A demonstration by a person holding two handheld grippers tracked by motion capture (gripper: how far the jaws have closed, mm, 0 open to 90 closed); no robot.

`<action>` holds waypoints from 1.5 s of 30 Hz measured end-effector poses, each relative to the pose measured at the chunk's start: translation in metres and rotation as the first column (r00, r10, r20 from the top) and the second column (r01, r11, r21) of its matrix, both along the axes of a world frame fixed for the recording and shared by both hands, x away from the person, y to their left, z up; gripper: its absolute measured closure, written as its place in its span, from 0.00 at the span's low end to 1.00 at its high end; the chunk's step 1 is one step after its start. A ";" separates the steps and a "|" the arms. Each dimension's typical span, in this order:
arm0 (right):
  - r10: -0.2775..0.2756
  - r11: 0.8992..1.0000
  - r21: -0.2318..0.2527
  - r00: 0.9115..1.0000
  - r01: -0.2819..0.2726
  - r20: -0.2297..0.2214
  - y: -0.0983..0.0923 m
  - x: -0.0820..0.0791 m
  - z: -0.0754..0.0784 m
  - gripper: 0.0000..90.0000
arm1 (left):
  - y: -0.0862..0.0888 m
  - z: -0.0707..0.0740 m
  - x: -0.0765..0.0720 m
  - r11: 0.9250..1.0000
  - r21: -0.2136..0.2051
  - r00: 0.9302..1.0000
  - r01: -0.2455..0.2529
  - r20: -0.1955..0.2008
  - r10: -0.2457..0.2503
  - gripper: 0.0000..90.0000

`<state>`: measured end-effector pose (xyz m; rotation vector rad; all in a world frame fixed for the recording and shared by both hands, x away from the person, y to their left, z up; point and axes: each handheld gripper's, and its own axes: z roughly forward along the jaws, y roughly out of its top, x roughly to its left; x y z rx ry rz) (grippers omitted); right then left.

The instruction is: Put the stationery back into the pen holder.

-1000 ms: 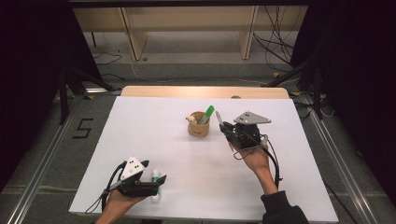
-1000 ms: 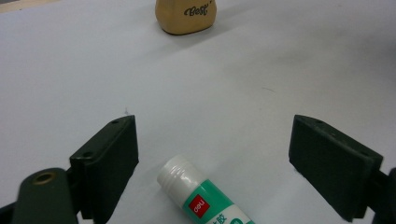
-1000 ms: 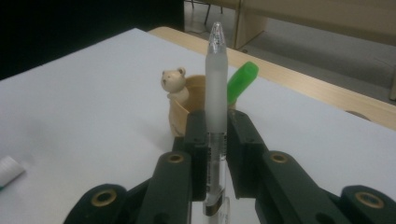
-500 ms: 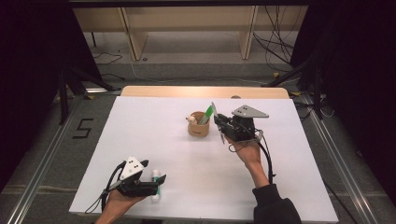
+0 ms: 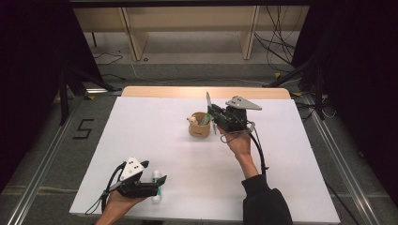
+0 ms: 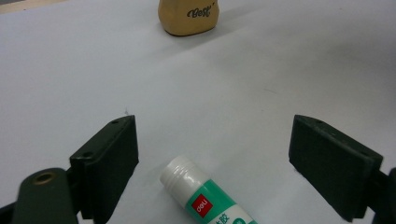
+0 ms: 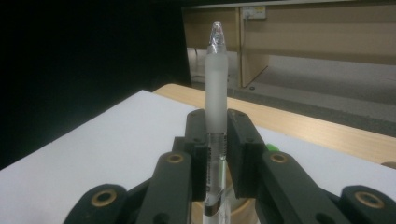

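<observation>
My right gripper (image 5: 213, 114) is shut on a frosted clear pen (image 5: 208, 100) and holds it upright just right of a tan cup (image 5: 199, 129) in the middle of the white table. In the right gripper view the pen (image 7: 216, 84) rises between the two pads of that gripper (image 7: 216, 128), and the cup's rim (image 7: 243, 208) shows below. Near the front left edge my left gripper (image 5: 158, 181) stands open. A green-and-white glue stick (image 6: 204, 199) lies on the table between its jaws, untouched, and the cup (image 6: 188, 17) is far ahead.
The cup holds a green item (image 5: 205, 120) and a white one (image 5: 192, 120). The white sheet (image 5: 155, 140) covers a wooden table whose bare strip (image 5: 169, 92) runs along the far edge. Cables and shelving stand on the floor beyond.
My right gripper has carried the pen left and away from the person, from beside the cup to close over its right rim. The left gripper and glue stick have stayed put.
</observation>
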<state>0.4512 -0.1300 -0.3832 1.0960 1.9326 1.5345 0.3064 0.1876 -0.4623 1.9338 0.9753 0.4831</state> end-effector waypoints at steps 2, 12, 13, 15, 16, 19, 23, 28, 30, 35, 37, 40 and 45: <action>-0.003 1.000 0.005 1.000 0.003 -0.002 0.003 0.003 0.001 0.89 | 0.000 0.000 0.000 1.000 0.001 1.000 0.000 -0.001 0.000 0.17; -0.032 0.999 0.008 0.999 0.032 0.005 0.016 0.020 0.006 0.89 | 0.000 0.000 0.000 1.000 0.000 1.000 0.001 -0.003 -0.001 0.17; -0.036 0.999 0.008 0.999 0.036 0.005 0.017 0.022 0.006 0.89 | 0.000 0.000 0.000 1.000 -0.001 1.000 0.001 -0.003 -0.001 0.17; -0.041 0.999 0.012 0.999 0.041 0.001 0.019 0.026 0.006 0.89 | 0.000 0.000 0.000 1.000 -0.001 1.000 0.001 -0.003 -0.001 0.17; -0.043 0.999 0.018 0.999 0.043 -0.001 0.020 0.028 0.006 0.89 | 0.000 0.000 0.000 1.000 -0.001 1.000 0.002 -0.002 -0.002 0.17; -0.054 0.998 0.031 0.998 0.055 -0.006 0.021 0.033 0.005 0.89 | 0.000 0.000 0.000 1.000 -0.001 1.000 0.002 -0.003 -0.002 0.17; -0.060 0.998 0.027 0.998 0.060 -0.007 0.025 0.039 0.002 0.89 | 0.000 0.000 0.000 1.000 -0.003 1.000 0.003 -0.002 -0.003 0.17; -0.071 0.997 0.022 0.997 0.071 -0.008 0.030 0.044 -0.003 0.89 | 0.000 0.000 0.000 1.000 -0.007 1.000 0.005 -0.002 -0.005 0.17; -0.070 0.997 0.009 0.997 0.070 -0.007 0.032 0.047 -0.005 0.89 | 0.000 0.000 0.000 1.000 -0.008 1.000 0.005 -0.001 -0.005 0.17; -0.078 0.997 0.011 0.997 0.078 -0.016 0.033 0.052 -0.011 0.89 | 0.000 0.000 0.000 1.000 -0.007 1.000 0.007 -0.002 -0.007 0.17; -0.076 0.997 0.013 0.997 0.077 -0.014 0.034 0.054 -0.014 0.89 | 0.000 0.000 0.000 1.000 -0.009 1.000 0.007 -0.002 -0.007 0.17; -0.077 0.997 0.010 0.997 0.077 -0.019 0.036 0.056 -0.016 0.89 | 0.000 0.000 0.000 1.000 -0.009 1.000 0.007 -0.003 -0.007 0.17; -0.073 0.997 0.003 0.997 0.073 -0.026 0.038 0.057 -0.021 0.89 | 0.000 0.000 0.000 1.000 -0.006 1.000 0.009 -0.002 -0.009 0.17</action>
